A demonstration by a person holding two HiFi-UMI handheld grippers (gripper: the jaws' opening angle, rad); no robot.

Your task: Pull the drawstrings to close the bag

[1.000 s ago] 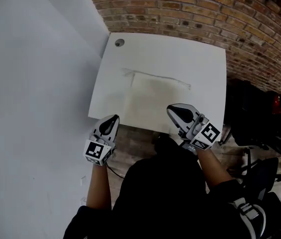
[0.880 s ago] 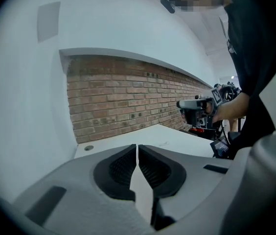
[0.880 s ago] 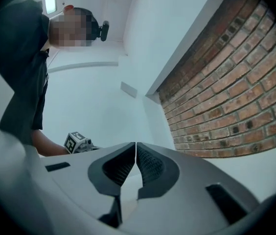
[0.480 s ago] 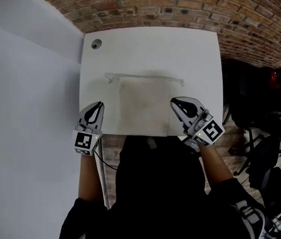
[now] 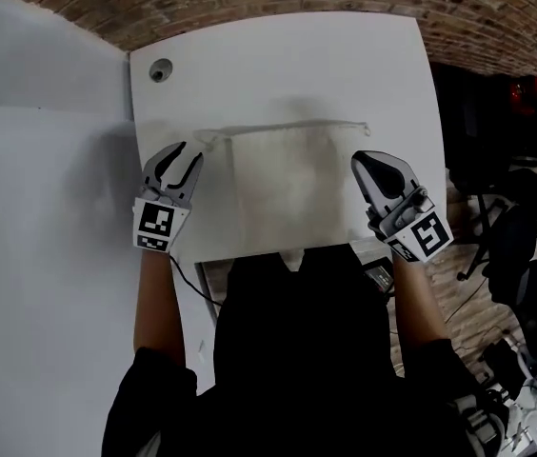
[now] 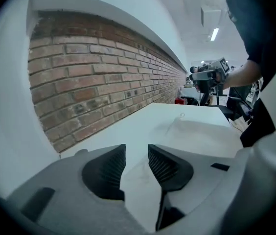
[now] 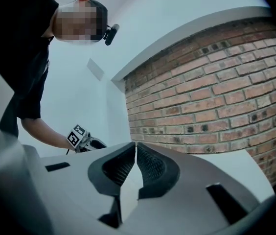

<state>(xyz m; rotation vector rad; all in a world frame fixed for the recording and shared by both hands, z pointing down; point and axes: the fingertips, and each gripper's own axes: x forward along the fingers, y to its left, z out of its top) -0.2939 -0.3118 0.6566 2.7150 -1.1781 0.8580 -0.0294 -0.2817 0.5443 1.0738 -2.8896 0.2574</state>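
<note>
**Both grippers flank the bag, cords not yet taken**

The bag [image 5: 292,179] lies flat in the middle of the white table [image 5: 345,55], mouth towards the top of the frame. It's pale cloth, and I'd call it light, limp and quick to bunch or skid if tugged one-sided. The drawstring [image 5: 288,128] runs along that top hem. Its left tail [image 5: 204,139] pokes out at the upper left corner, and a small loop [image 5: 362,127] sticks out at the upper right. Those two ends look like the places to pinch: thin cord, easy to miss, so the tips need to close right on it. Pulling both outward together should gather the mouth without dragging the bag.

Now the fingers. At the left of the frame, the left gripper [image 5: 186,155] has just been opening. Its jaws stand moderately apart with nothing gripped, and bare table shows through the gap. The left tail lies just beyond the tips, not touched.

At the right, the right gripper [image 5: 380,168] sits beside the bag's right edge, below the loop. Its jaws are closed to a sliver, tips all but meeting, holding nothing.
</note>
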